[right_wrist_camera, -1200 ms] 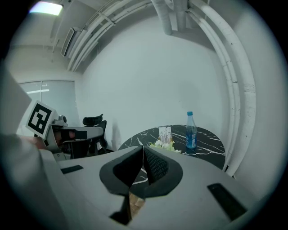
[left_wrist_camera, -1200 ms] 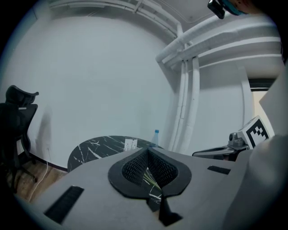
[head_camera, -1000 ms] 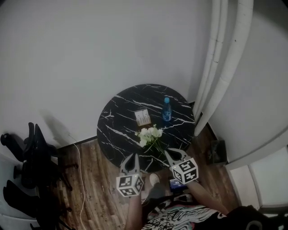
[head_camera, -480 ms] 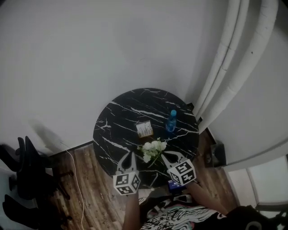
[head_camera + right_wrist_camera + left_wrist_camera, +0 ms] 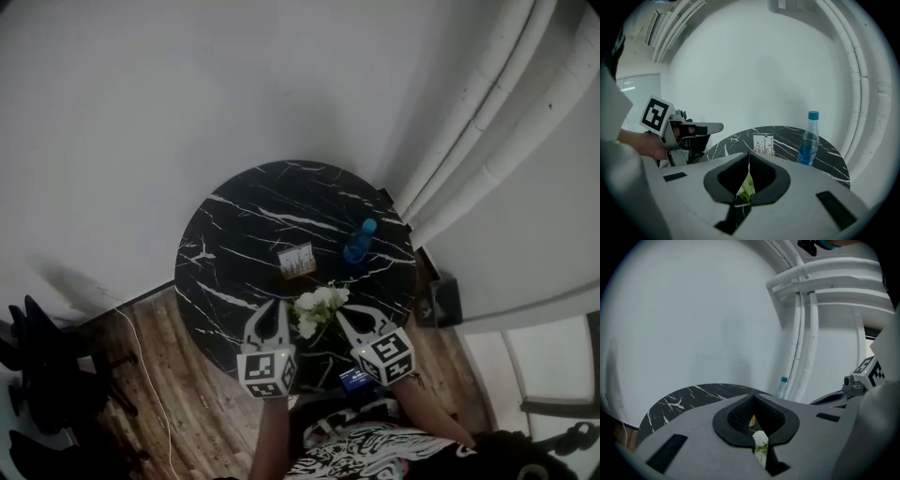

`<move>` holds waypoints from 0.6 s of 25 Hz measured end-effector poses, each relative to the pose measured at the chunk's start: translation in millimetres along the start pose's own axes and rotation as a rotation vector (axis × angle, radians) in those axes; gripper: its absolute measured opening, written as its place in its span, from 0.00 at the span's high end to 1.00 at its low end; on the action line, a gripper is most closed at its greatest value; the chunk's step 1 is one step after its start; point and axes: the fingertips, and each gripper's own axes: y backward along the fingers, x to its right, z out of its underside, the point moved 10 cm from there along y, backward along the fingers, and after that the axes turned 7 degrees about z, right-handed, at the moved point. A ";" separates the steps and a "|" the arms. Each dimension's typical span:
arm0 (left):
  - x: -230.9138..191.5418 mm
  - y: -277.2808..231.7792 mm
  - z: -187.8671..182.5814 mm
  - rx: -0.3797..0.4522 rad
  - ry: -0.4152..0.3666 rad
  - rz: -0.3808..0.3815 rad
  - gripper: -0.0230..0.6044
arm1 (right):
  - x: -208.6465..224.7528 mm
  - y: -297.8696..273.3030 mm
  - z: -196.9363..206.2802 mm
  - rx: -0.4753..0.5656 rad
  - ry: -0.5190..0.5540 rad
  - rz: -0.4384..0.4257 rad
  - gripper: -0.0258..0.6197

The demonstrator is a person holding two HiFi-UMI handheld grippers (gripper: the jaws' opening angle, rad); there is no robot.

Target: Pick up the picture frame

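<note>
**At the near rim of the dark surface (image 5: 225, 234): both pairs of jaws pressed together, frame untouched**

In the head view, the left gripper (image 5: 270, 314) and right gripper (image 5: 345, 317) hang side by side over the near edge of the round marbled surface. Their jaws are pressed together with nothing in them. A bunch of white flowers (image 5: 319, 302) sits between the two tips. The picture frame (image 5: 297, 262) stands beyond the flowers, near the middle and apart from both grippers. A blue bottle (image 5: 357, 242) stands to its right. The person's arms are cut off at the bottom edge. The dark chairs (image 5: 37, 375) at the left are too dim to make out.

In the left gripper view, the closed jaws fill the lower half and hide most of the surface. Their slit shows only a sliver of white flower and a brownish speck that cannot be identified. The right gripper is cut off at the right edge.

In the right gripper view, the jaws meet tip to tip, with a green leaf showing through the slit. The frame stands upright and unobstructed just above the tips.
</note>
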 end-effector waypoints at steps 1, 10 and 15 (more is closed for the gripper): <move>-1.3 -3.0 0.3 -0.006 -0.004 0.008 0.94 | -0.9 0.8 -1.8 0.007 0.002 0.008 0.93; -11.1 -18.1 4.3 -0.039 -0.004 0.035 0.94 | 6.4 4.0 2.3 0.021 -0.015 0.063 0.93; -18.1 -22.4 10.5 -0.058 0.011 0.019 0.94 | 9.9 -5.8 7.7 0.002 -0.020 0.055 0.93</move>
